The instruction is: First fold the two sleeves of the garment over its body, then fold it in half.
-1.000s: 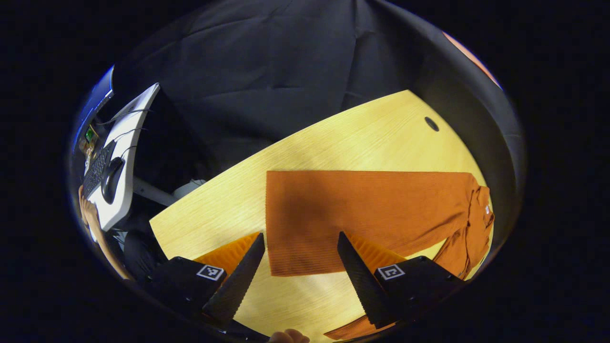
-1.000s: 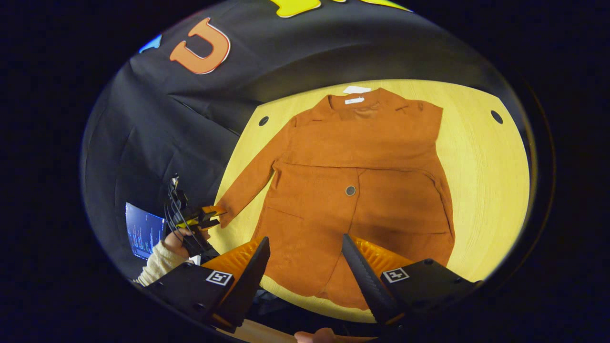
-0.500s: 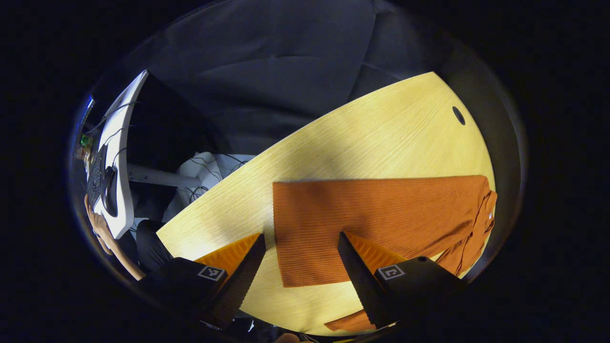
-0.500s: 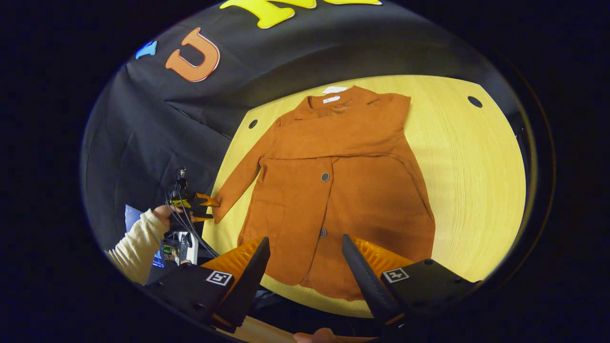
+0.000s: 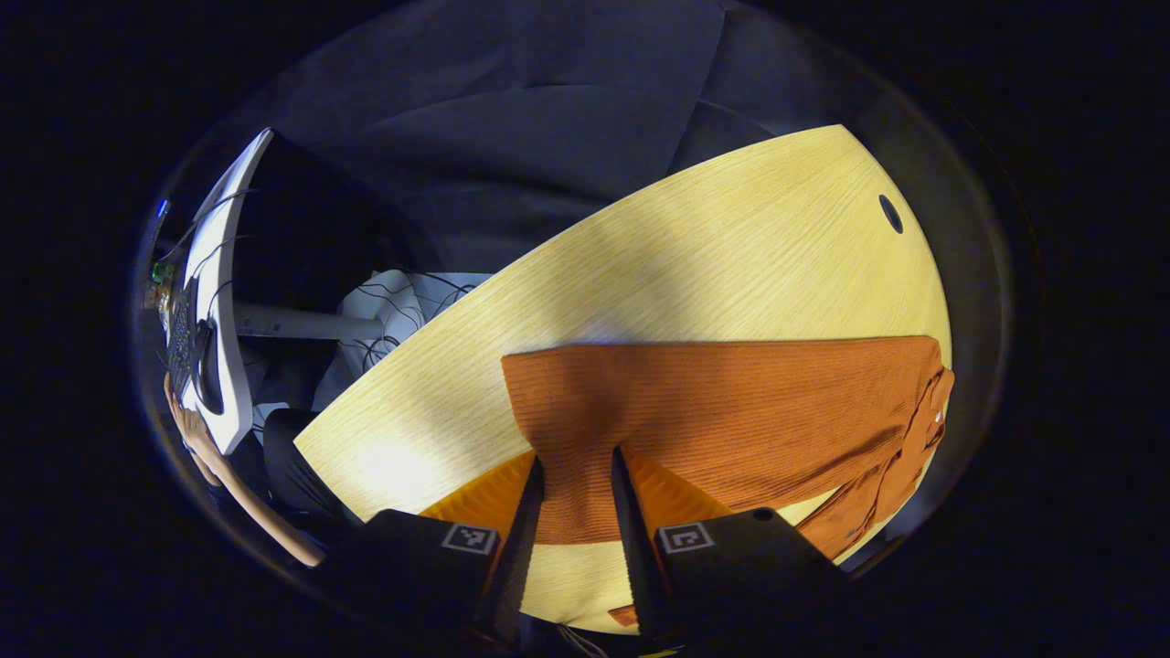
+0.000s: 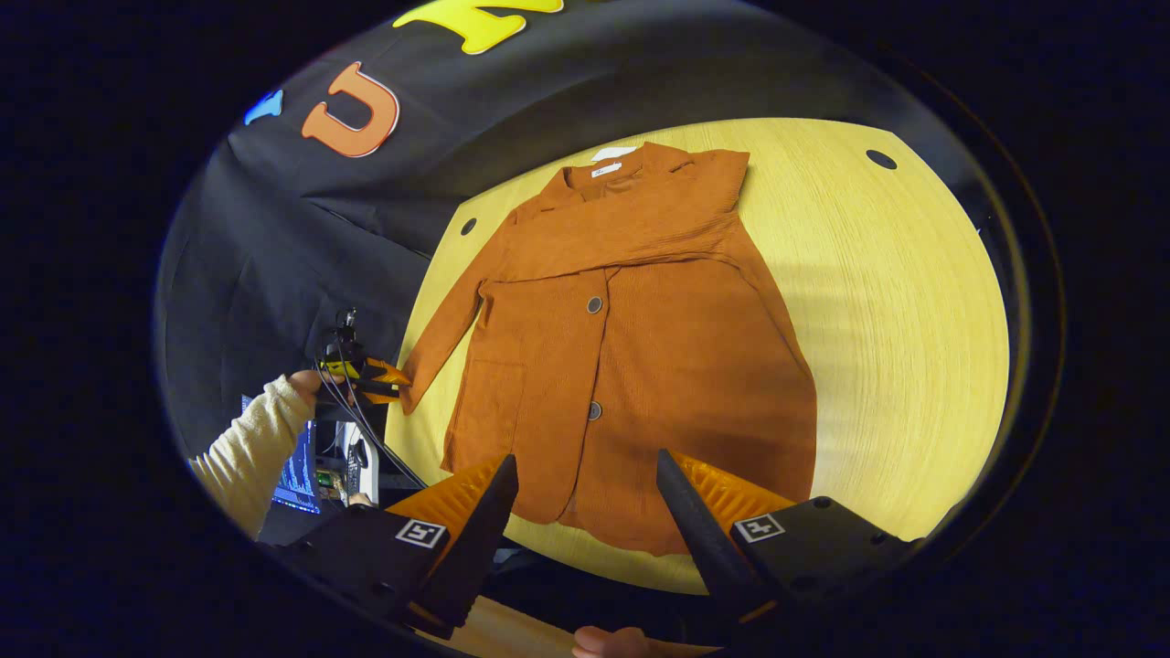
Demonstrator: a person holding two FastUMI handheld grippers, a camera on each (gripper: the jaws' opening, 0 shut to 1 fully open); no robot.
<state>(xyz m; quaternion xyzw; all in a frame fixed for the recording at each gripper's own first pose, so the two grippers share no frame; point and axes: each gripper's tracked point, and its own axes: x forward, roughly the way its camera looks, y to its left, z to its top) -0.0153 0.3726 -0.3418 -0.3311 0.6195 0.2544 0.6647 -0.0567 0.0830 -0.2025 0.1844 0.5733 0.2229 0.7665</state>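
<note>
— Pinching the cuff, is your left gripper (image 5: 576, 512) really on the cloth?

— Yes: its fingers are nearly together with the end of the left sleeve (image 5: 585, 429) between them. Your right gripper (image 6: 585, 512) hangs wide apart, holding nothing, above the near hem.

— Where's the garment (image 6: 631, 356)?

— Flat on the table (image 6: 905, 302), collar far, other sleeve already across the chest.

— How will it handle?

— Soft, ribbed and limp, I'd judge; it will sag, so keep your hold at the cuff edge.
</note>
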